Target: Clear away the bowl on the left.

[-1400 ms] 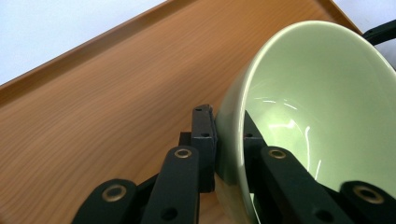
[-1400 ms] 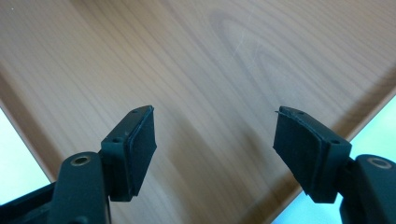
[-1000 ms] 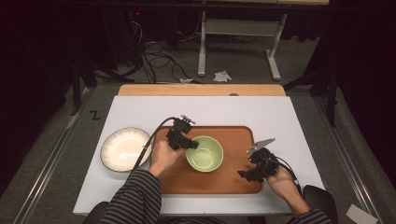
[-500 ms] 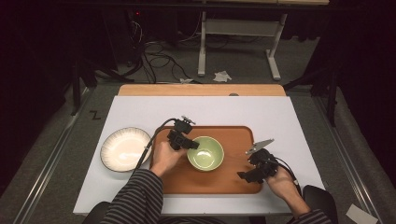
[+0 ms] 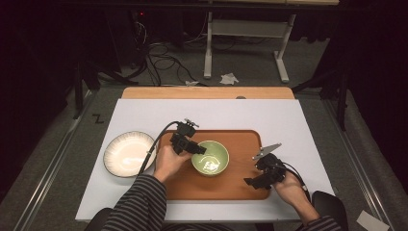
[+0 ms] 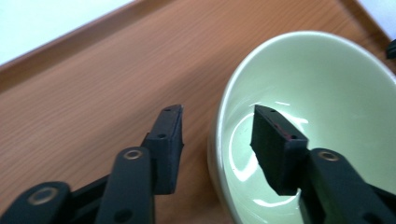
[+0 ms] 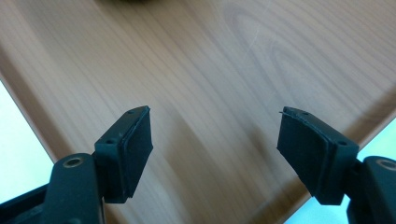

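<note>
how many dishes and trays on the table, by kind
green bowl: 1
white plate: 1
wooden tray: 1
total: 3

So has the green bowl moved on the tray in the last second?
No. The bowl sits at the same spot left of the middle of the tray. The left gripper jaws have just been opening, straddling its rim without pressing.

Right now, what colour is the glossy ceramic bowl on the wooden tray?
Pale green bowl; clearest in the left gripper view.
</note>
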`<move>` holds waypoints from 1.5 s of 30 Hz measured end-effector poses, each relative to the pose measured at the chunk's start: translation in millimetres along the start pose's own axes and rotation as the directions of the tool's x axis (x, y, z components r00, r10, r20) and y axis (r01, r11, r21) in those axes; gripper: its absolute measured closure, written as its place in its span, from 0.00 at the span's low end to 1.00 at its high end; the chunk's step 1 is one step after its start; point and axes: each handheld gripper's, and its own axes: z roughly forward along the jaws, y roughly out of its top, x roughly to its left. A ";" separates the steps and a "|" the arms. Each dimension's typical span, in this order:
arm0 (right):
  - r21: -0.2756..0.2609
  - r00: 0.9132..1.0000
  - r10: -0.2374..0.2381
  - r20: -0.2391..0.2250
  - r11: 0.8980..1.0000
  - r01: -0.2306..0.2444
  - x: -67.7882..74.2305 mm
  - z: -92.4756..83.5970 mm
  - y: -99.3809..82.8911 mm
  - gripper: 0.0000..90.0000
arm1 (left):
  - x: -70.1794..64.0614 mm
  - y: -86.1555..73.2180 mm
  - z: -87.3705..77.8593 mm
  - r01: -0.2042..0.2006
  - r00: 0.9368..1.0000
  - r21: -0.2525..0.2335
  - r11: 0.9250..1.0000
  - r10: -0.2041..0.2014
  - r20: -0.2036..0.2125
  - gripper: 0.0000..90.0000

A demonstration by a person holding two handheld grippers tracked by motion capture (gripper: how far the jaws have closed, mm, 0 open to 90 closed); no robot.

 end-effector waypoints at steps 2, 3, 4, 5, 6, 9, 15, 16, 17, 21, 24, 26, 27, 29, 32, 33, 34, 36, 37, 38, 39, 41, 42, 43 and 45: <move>0.000 1.000 0.001 0.000 1.000 -0.001 0.0 0.1 0.0 0.31 | 0.7 0.2 -4.0 -0.002 1.000 -0.008 1.000 0.002 0.000 0.56; -0.001 1.000 -0.005 -0.001 1.000 0.005 -0.2 0.2 -0.1 0.31 | 1.7 0.5 -7.7 0.005 1.000 -0.021 1.000 -0.005 -0.001 0.54; -0.001 1.000 -0.005 -0.001 1.000 0.005 -0.2 0.2 -0.1 0.31 | 1.7 0.5 -7.7 0.005 1.000 -0.021 1.000 -0.005 -0.001 0.53; 0.000 1.000 -0.005 -0.001 1.000 0.005 0.1 0.1 -0.1 0.31 | 2.3 0.5 -10.2 0.007 1.000 -0.029 1.000 -0.007 -0.003 0.53; -0.001 1.000 -0.005 -0.003 1.000 0.005 0.1 0.0 -0.2 0.31 | 2.4 0.6 -11.5 0.009 1.000 -0.037 0.999 -0.009 -0.005 0.53; 0.005 1.000 -0.004 -0.006 1.000 0.004 -0.4 1.0 0.1 0.31 | 3.5 0.6 -18.7 0.007 1.000 -0.055 0.998 -0.007 -0.010 0.51; 0.005 1.000 -0.018 -0.008 1.000 0.018 -0.4 1.1 -0.2 0.31 | 3.7 -0.2 -25.7 0.004 1.000 -0.070 0.998 -0.005 -0.013 0.50; 0.005 1.000 -0.018 -0.008 1.000 0.018 -0.4 1.1 -0.2 0.31 | 3.8 -0.3 -26.9 0.003 1.000 -0.072 0.997 -0.004 -0.012 0.50; 0.011 1.000 -0.010 -0.010 1.000 0.010 -0.6 1.3 -0.1 0.31 | 3.9 -0.4 -27.9 0.002 1.000 -0.073 0.997 -0.003 -0.011 0.50; 0.021 1.000 -0.008 -0.006 1.000 0.008 -0.1 2.0 0.0 0.31 | 5.5 -0.9 -29.3 0.002 1.000 -0.065 0.998 -0.003 -0.018 0.49; 0.012 1.000 -0.015 -0.010 1.000 0.015 -0.5 1.6 -0.3 0.31 | 6.0 -1.8 -31.5 -0.001 1.000 -0.066 0.998 0.000 -0.023 0.49; 0.012 1.000 -0.007 -0.012 1.000 0.008 0.1 1.3 -0.3 0.31 | 5.8 -2.3 -34.0 -0.002 1.000 -0.067 0.998 0.001 -0.026 0.49; 0.012 1.000 -0.008 -0.012 1.000 0.008 0.2 1.3 -0.3 0.30 | 5.8 -2.6 -34.9 0.000 1.000 -0.074 0.997 -0.002 -0.025 0.49; 0.022 1.000 -0.009 -0.009 1.000 0.009 0.0 2.0 0.0 0.30 | 6.1 -2.9 -37.4 -0.002 1.000 -0.076 0.997 0.000 -0.027 0.49; 0.025 1.000 -0.012 -0.009 1.000 0.012 -0.2 2.6 0.0 0.30 | 6.4 -3.6 -39.2 -0.004 1.000 -0.077 0.997 0.001 -0.031 0.49; 0.021 1.000 -0.012 -0.012 1.000 0.012 -0.2 2.8 -0.2 0.30 | 6.3 -3.9 -39.6 -0.005 0.999 -0.078 0.997 0.002 -0.034 0.49; 0.023 1.000 -0.009 -0.008 1.000 0.009 0.3 2.3 -0.1 0.30 | 6.5 -4.2 -40.6 -0.012 0.999 -0.072 0.997 0.009 -0.035 0.49; 0.024 1.000 -0.008 -0.007 1.000 0.009 0.7 1.9 -0.2 0.30 | 5.3 -4.8 -41.8 -0.010 0.999 -0.074 0.997 0.008 -0.035 0.49; 0.024 1.000 -0.006 -0.008 1.000 0.006 0.9 1.9 -0.2 0.30 | 5.1 -5.3 -42.7 -0.014 0.999 -0.073 0.997 0.011 -0.035 0.49; 0.024 1.000 -0.008 -0.009 1.000 0.008 0.6 2.1 -0.2 0.30 | 4.9 -5.7 -43.4 -0.013 0.999 -0.074 0.997 0.010 -0.035 0.49; 0.025 1.000 -0.008 -0.011 1.000 0.008 0.4 2.5 -0.1 0.30 | 5.2 -6.3 -44.2 -0.015 0.999 -0.076 0.997 0.012 -0.036 0.49; 0.031 1.000 -0.008 -0.014 0.999 0.008 0.3 2.9 -0.1 0.30 | 8.0 -8.5 -46.4 -0.009 0.999 -0.081 0.997 0.005 -0.042 0.49; 0.031 1.000 -0.008 -0.014 0.999 0.008 0.3 2.9 -0.1 0.30 | 8.0 -8.5 -46.4 -0.009 0.999 -0.081 0.997 0.005 -0.042 0.49; 0.030 1.000 -0.008 -0.013 1.000 0.009 0.2 2.7 -0.1 0.30 | 8.8 -9.4 -47.2 -0.004 0.999 -0.082 0.997 0.000 -0.045 0.49; 0.027 1.000 -0.006 -0.012 1.000 0.007 0.4 2.1 -0.3 0.30 | 11.1 -11.7 -49.8 0.000 0.999 -0.082 0.997 -0.003 -0.048 0.49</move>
